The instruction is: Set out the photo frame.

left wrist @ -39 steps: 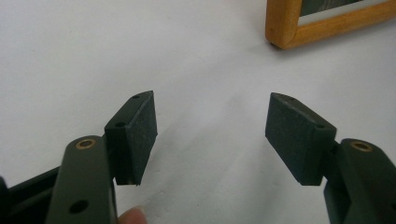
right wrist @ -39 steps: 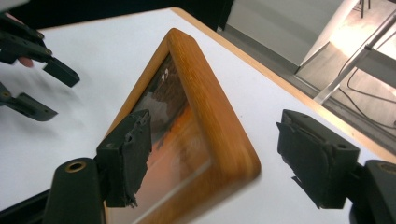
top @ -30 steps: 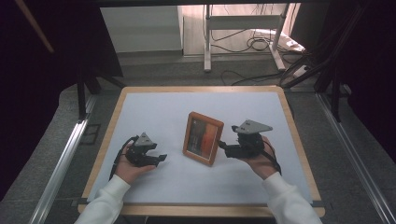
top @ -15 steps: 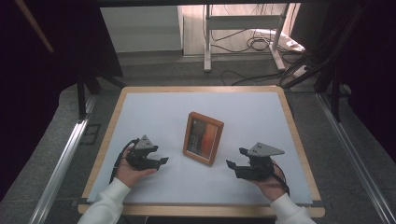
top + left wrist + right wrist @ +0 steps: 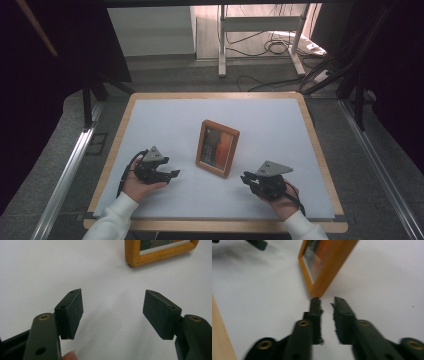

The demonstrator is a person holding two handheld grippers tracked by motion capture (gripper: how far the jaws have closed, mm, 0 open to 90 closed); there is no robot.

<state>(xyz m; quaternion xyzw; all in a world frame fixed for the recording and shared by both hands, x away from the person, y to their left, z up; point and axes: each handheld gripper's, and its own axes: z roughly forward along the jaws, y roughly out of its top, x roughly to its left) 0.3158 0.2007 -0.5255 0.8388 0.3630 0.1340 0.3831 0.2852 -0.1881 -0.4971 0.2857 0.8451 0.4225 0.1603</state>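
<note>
Nearest to us, our right gripper point(image 5: 248, 179) has drawn back toward the near edge of the table point(image 5: 215, 225) since a second ago, when it sat right beside the picture frame point(image 5: 217, 148); it now rests well clear of the frame's right side. Its jaws have just been closing, and in the right gripper view they stand almost together with a thin slit of white table surface and nothing else between them, their tips aimed at the frame's near corner. Our left gripper point(image 5: 171, 174) has barely shifted; its fingers point(image 5: 72, 311) are spread wide apart over bare table, holding nothing, with the frame's wooden corner a little way ahead of them. Farther out, the picture frame stands propped on the middle of the white table, leaning back, in the same spot and at the same angle as before, touched by neither gripper. We take the pull-back and the empty closing to mean the frame has been set up and let go, so the work on it looks finished or close to it.
</note>
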